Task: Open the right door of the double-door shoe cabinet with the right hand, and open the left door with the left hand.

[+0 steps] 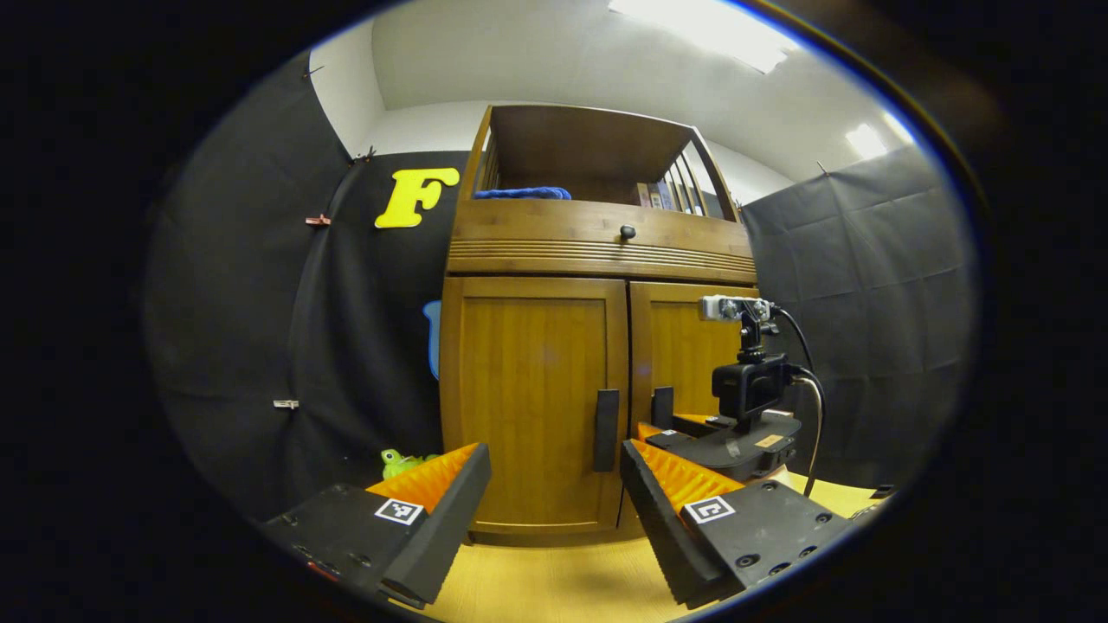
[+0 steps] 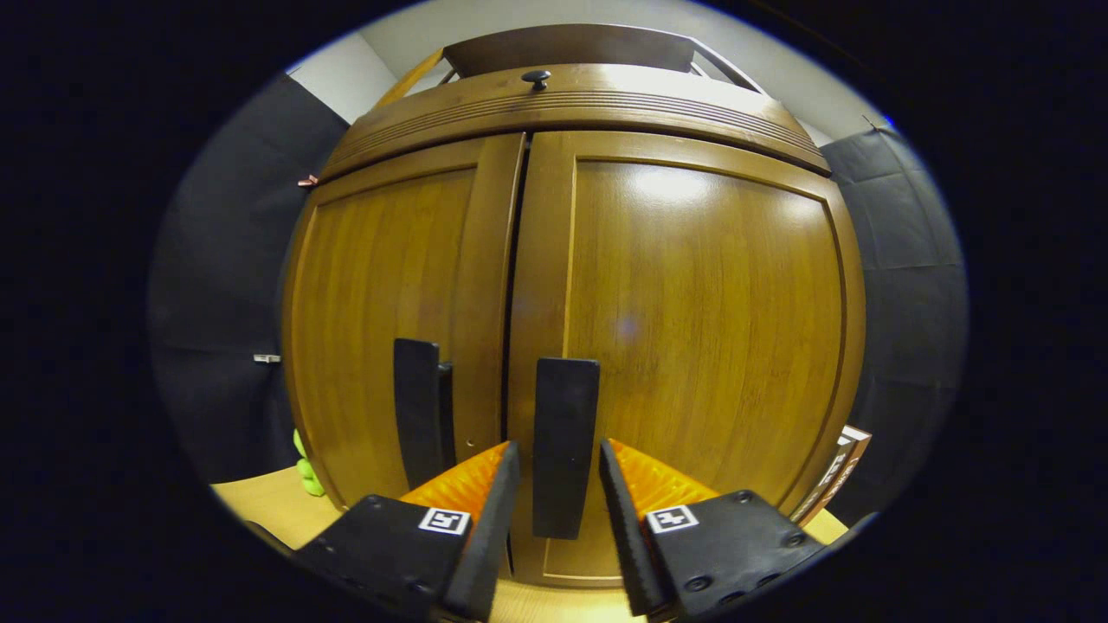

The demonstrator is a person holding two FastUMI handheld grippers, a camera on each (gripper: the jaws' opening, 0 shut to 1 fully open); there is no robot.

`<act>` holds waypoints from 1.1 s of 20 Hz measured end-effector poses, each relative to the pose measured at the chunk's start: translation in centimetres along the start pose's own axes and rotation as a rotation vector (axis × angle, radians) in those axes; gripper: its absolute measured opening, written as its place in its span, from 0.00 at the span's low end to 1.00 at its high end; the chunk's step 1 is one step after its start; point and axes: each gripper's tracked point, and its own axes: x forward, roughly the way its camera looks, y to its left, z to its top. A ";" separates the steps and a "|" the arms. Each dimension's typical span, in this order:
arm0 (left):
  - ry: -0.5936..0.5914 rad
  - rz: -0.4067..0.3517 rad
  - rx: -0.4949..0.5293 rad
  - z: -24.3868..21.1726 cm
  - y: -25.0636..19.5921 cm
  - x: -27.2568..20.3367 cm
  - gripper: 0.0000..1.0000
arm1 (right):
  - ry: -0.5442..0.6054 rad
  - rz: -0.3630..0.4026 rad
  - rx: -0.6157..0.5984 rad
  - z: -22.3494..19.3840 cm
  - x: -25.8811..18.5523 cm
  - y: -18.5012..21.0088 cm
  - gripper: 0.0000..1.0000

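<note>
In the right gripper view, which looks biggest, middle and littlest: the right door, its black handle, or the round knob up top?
1. right door
2. black handle
3. round knob
The handle sits nearest the camera, which enlarges it.

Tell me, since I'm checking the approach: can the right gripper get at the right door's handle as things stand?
Probably yes. The right gripper is open with the right door's handle standing between its fingers, nothing in between; both doors look closed, and the left door's handle sits clear to the side.

Bright ceiling lights (image 1: 710,35), fisheye-warped edges
</note>
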 end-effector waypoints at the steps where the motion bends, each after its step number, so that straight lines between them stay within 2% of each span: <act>1: -0.002 0.005 -0.005 -0.1 0.1 -0.2 0.94 | 0.005 0.012 0.005 -0.2 0.1 0.4 0.52; 2: -0.001 0.009 -0.011 -0.1 0.0 -0.2 0.94 | 0.001 0.009 0.009 -0.3 0.6 0.5 0.41; 3: 0.004 0.014 -0.017 -0.2 0.2 -0.1 0.94 | 0.004 0.009 0.008 -0.2 0.4 0.5 0.40; 7: 0.031 0.024 -0.019 -0.8 1.4 0.3 0.95 | 0.007 0.021 0.009 -0.2 0.4 0.4 0.22; 9: 0.037 0.020 -0.014 -1.1 1.4 0.2 0.95 | 0.008 0.026 0.003 -0.2 0.3 0.4 0.19; 13: 0.043 0.017 -0.007 -1.3 1.3 0.1 0.94 | 0.019 0.049 0.008 -0.4 -0.3 0.4 0.22; 22: 0.082 0.002 -0.011 -2.2 0.2 0.2 0.94 | 0.017 0.115 0.028 0.2 -5.2 0.1 0.21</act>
